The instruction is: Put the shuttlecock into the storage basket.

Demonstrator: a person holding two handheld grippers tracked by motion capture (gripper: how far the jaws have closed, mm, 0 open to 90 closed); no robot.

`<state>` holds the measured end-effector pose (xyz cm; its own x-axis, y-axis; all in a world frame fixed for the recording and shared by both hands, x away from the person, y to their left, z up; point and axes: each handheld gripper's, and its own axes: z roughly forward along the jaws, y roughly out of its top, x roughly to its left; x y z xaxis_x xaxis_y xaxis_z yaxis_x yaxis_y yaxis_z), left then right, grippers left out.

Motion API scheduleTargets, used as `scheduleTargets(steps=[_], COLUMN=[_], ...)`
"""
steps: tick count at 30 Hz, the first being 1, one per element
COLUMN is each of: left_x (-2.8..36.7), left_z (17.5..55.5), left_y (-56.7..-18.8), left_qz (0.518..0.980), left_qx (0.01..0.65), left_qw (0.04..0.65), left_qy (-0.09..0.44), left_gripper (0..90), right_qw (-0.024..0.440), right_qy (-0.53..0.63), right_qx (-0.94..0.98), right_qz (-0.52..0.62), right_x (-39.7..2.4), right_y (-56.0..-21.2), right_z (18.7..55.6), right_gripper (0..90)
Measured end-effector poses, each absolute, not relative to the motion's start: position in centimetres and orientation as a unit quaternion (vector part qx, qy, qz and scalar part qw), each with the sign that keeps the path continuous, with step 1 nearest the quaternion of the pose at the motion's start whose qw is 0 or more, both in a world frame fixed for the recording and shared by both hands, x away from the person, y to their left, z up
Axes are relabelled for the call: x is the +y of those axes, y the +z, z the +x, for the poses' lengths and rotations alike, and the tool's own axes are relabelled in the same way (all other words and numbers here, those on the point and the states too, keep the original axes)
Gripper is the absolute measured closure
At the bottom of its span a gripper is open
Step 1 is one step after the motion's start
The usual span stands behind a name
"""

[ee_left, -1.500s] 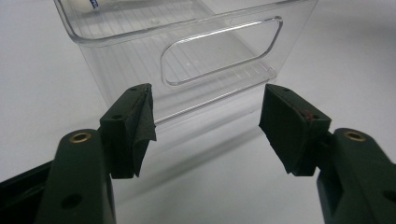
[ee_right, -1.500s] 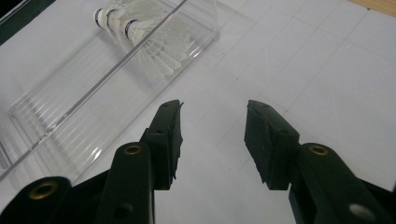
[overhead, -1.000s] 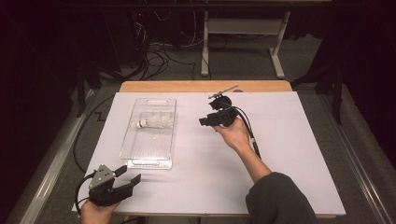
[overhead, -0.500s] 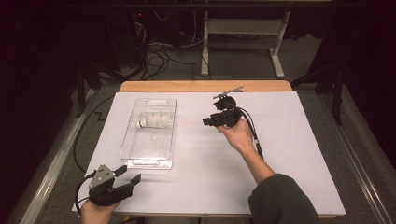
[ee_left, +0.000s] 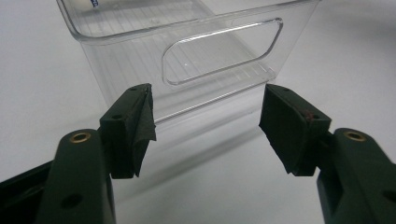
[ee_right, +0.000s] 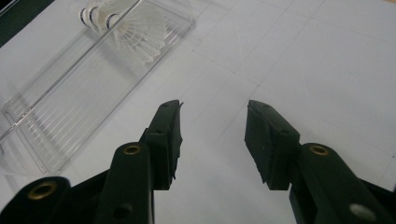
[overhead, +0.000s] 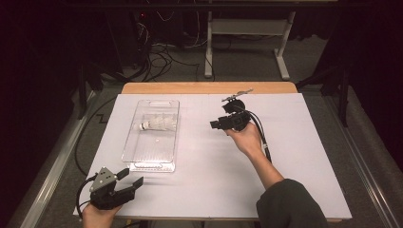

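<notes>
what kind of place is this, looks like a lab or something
Probably a lab or test room set up for recording. A table with a white cover holds little but a clear bin with shuttlecocks, loose cables lie on the floor behind, and the surroundings are dark.

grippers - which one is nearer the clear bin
The left gripper: its open jaws sit just off the bin's near end wall with the handle cutout. The right gripper is held above the table off to the bin's side, a wider gap away.
</notes>
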<state>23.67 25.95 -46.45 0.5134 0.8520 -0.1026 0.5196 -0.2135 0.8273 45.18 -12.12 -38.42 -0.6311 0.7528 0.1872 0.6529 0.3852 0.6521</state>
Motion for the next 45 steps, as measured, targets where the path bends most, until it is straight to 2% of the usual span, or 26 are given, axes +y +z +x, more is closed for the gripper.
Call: scheduleTargets(steps=[45], left_x=[25.9], left_z=[23.7], left_y=[-46.5], left_qz=[0.754], left_qx=[0.456], left_qw=[0.433], left_qy=[0.192], left_gripper=[36.2], right_qw=[0.073], right_qy=[0.370], right_qx=[0.811], right_qz=[0.447], right_x=[-16.1], right_y=[-39.5], right_z=[44.1], right_gripper=[55.1])
